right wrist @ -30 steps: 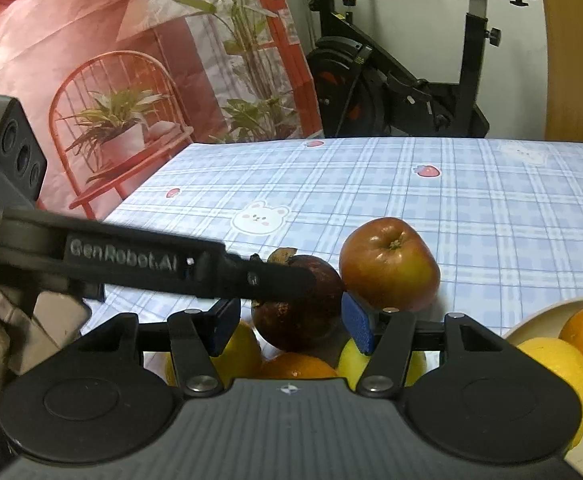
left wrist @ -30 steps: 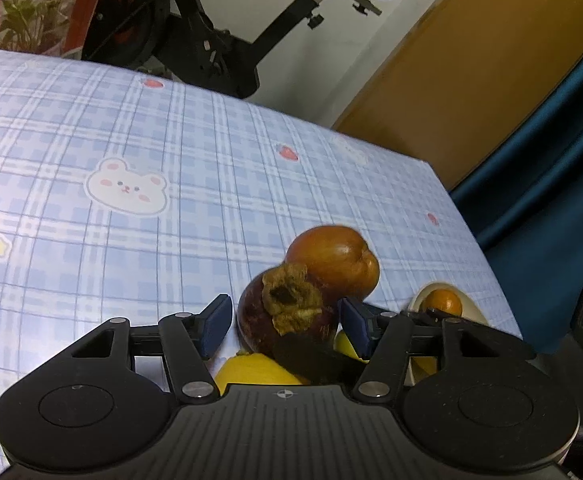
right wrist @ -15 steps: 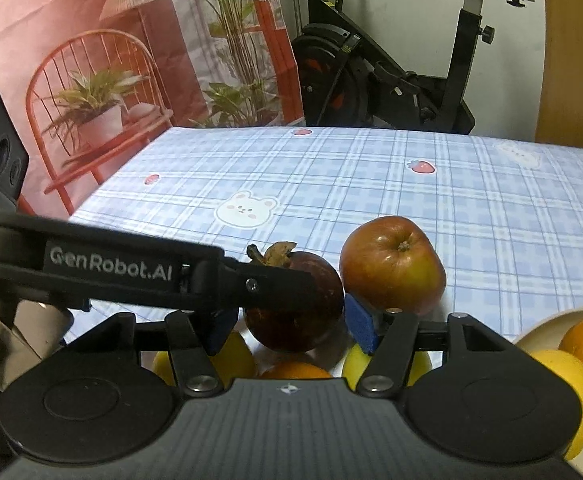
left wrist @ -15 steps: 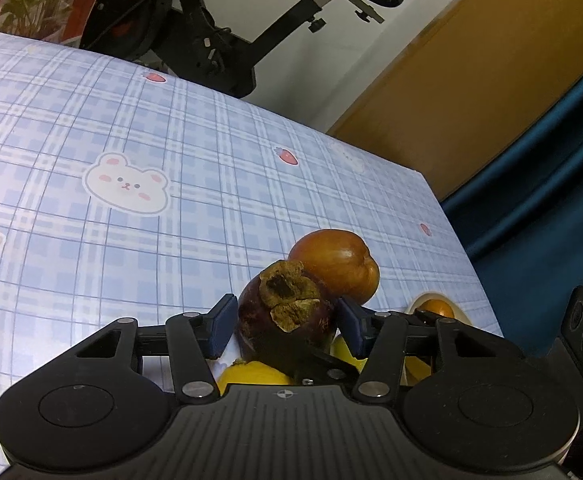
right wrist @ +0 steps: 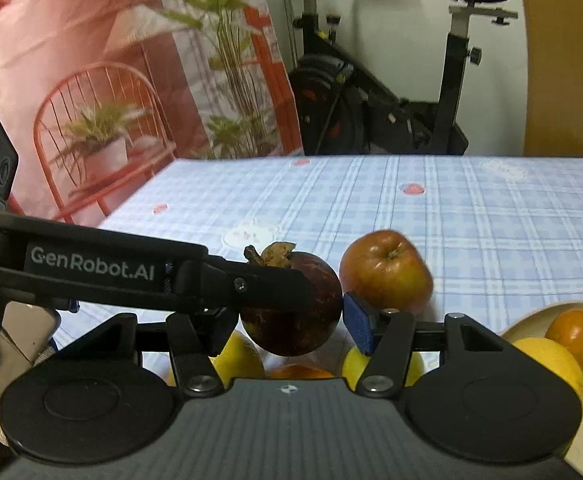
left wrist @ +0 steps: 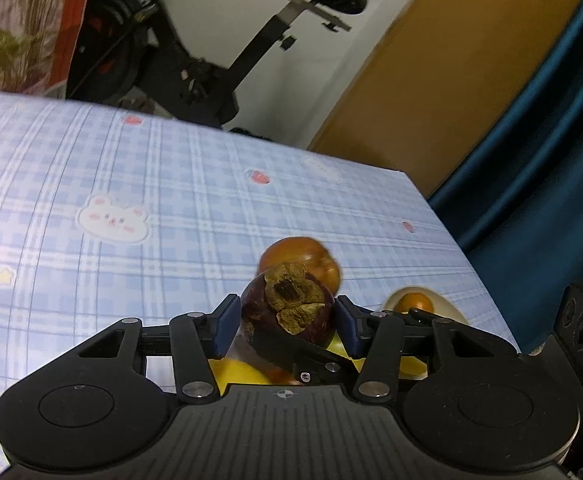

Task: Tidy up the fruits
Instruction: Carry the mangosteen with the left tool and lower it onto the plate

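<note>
I see my left tool [left wrist: 287, 322] clamped on the round, leathery mangosteen [left wrist: 291, 312], having just closed; right tool [right wrist: 291, 320] gapes, jaws clear.

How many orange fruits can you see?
2. One orange sits in the cream bowl on the right, beside a yellow fruit. Another orange one peeks out low on the table, below the dark mangosteen. More may be hidden.

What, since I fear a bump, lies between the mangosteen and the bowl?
A blue-padded finger of the right gripper stands beside the mangosteen toward the bowl, and a yellow fruit lies lower between them. The apple sits behind, clear.
</note>
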A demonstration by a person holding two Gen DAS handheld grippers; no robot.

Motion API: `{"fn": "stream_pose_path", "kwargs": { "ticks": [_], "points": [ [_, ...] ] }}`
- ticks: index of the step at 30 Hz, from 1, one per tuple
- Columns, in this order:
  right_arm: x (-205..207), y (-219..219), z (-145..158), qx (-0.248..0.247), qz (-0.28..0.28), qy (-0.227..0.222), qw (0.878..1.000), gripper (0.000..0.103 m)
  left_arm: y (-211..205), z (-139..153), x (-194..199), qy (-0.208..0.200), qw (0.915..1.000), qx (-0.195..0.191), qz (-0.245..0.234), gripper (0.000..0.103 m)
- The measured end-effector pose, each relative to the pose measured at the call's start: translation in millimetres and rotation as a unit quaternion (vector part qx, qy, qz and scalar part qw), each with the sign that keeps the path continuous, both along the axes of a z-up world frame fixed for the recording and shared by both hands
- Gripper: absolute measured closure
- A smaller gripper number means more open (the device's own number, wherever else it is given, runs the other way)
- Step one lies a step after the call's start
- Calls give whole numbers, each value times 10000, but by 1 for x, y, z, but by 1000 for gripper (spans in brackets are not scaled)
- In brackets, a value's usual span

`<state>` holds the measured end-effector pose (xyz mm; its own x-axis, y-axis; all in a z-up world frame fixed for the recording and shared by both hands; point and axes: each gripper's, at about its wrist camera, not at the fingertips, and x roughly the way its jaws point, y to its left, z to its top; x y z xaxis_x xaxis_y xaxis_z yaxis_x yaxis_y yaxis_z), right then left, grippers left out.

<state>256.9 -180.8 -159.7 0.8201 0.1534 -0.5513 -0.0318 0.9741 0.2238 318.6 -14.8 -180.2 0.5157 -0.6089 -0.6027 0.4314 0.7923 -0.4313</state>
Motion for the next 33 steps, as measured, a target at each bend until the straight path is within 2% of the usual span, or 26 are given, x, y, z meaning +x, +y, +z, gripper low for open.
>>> {"fn": "stream_pose_path", "kwargs": {
  "ticks": [8, 16, 26, 33],
  "points": [
    [-34, -18, 17, 270, -230, -395, 9986, 43, -35, 22, -29, -335, 9984, 347, -291, 49],
    [-77, -64, 20, 613, -678, -619, 9939, 43, -104, 33, -51, -574, 9927, 771, -723, 49],
    [-127, -130, 13, 872, -1484, -751, 9822, 43, -190, 26, -64, -752, 9824, 1045, -1356, 48],
    [-134, -157, 1, 1040, -1796, -686, 9758, 43, -212, 12, -60, -692, 9779, 1208, -1562, 49]
  ]
}}
